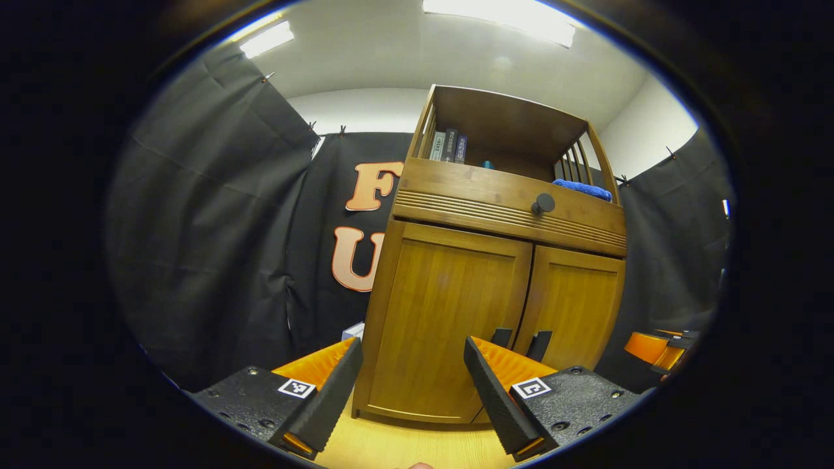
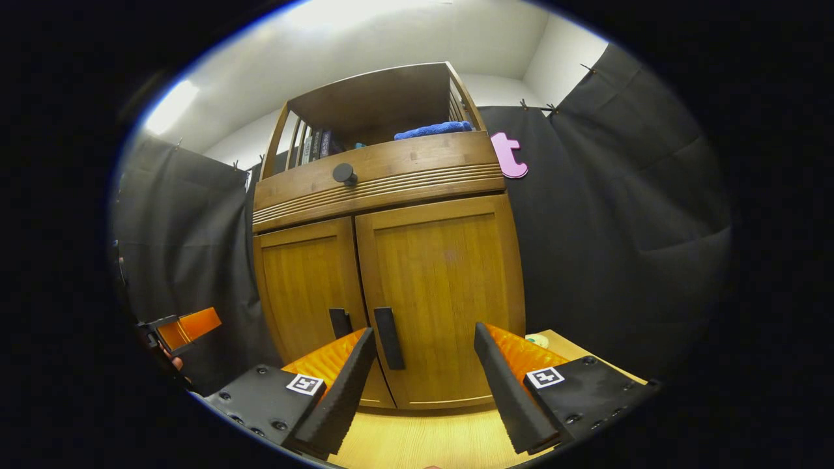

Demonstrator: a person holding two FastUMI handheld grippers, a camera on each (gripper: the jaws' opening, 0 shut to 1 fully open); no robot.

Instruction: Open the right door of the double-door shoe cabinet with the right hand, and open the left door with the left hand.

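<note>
Nearest in the left gripper view, the left gripper (image 1: 414,365) has its two fingers spread wide apart with nothing between them, held above a pale wooden floor (image 1: 417,446). Beyond the fingertips stands the shoe cabinet (image 1: 488,286), both doors closed. Its left door (image 1: 443,312) fills the gap between the fingers, and the right door (image 1: 573,306) lies past the right finger. Two dark upright handles (image 1: 539,344) sit side by side at the seam, just behind the right fingertip. Higher up are a drawer with a round dark knob (image 1: 543,204), some books (image 1: 449,146) and a blue cloth (image 1: 583,189) on the open shelf.

Seen from the right gripper view, the right gripper (image 2: 423,365) is likewise spread open and empty, with the right door and its handle between the fingers, not touched. Black cloth walls (image 1: 215,215) surround the cabinet under a white ceiling with bright lights (image 1: 267,39).
</note>
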